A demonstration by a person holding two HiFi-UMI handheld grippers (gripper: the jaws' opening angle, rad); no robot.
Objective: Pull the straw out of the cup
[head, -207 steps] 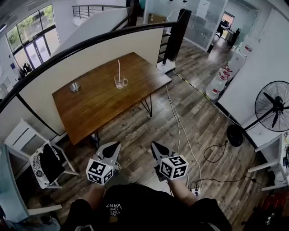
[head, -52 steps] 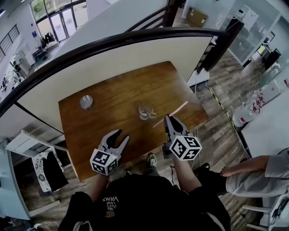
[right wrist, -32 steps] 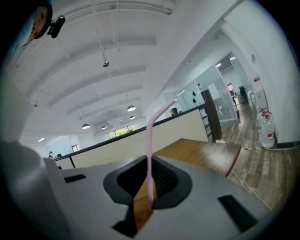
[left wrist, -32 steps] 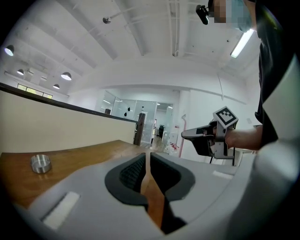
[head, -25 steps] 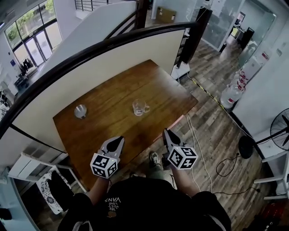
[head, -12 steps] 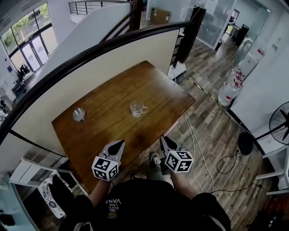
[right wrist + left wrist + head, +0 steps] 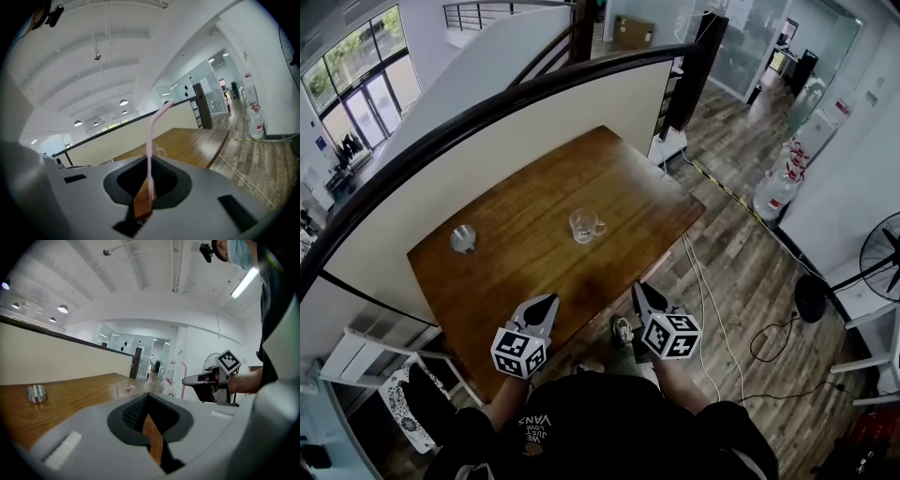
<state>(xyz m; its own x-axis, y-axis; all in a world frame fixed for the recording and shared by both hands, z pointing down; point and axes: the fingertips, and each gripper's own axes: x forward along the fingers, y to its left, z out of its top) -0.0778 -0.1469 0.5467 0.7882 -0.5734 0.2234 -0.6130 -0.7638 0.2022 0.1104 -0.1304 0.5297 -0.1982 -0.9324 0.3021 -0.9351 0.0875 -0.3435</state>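
- The right tool [image 7: 639,289] is pinching the pink straw [image 7: 149,161] near its lower end. The straw's long axis runs up and forward out of the jaws, along the way the tool points, and bends over at the top.
- The straw is already out of the cup [image 7: 582,225]. The glass cup stands empty and upright near the middle of the bench [image 7: 511,281], ahead of the right tool and a little to its left, well apart from it.
- The left tool [image 7: 546,302] is pressed together on nothing and hangs over the near edge of the bench — no closer to the cup than the right one.
- My reading: only laying the straw down could remain, and bare wood lies just ahead and left of the right tool — a short reach forward.
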